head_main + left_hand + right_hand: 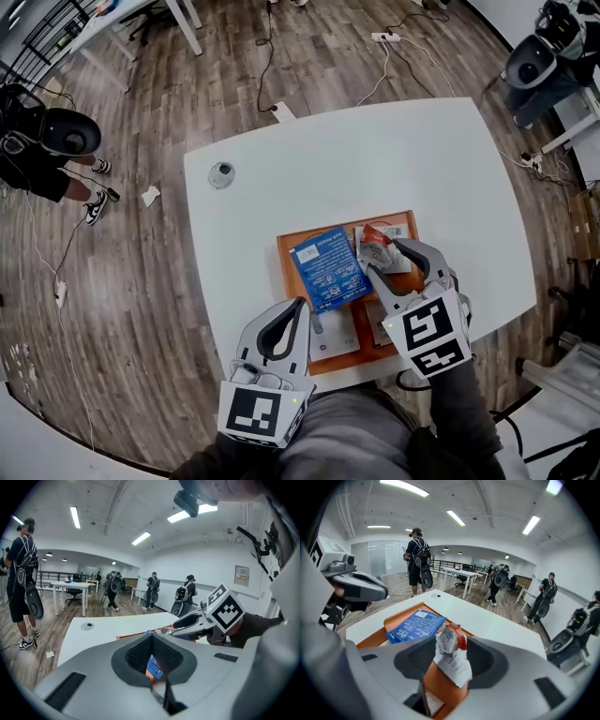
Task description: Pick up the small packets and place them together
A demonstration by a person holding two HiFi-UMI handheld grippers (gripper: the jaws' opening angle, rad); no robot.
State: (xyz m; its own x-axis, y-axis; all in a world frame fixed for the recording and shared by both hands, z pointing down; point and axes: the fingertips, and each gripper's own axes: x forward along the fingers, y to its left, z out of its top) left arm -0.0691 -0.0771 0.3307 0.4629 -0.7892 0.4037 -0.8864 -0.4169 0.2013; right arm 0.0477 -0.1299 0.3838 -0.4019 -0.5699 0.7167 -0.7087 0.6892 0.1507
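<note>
An orange tray (291,247) lies on the white table (375,159), near its front edge. A blue packet (328,267) rests flat in the tray's middle. Just to its right is a small red-and-white packet (377,246), which sits between the jaws of my right gripper (384,256). In the right gripper view this packet (450,653) stands in the gap of that gripper (447,657), whose jaws are spread wide and do not press on it. My left gripper (302,305) hovers at the tray's front left with its tips together and nothing in them.
A white packet (333,339) lies at the tray's front and another (400,230) at its back right corner. A round cable grommet (221,174) sits in the table's far left. A person (37,150) stands on the wooden floor at the left, with cables about.
</note>
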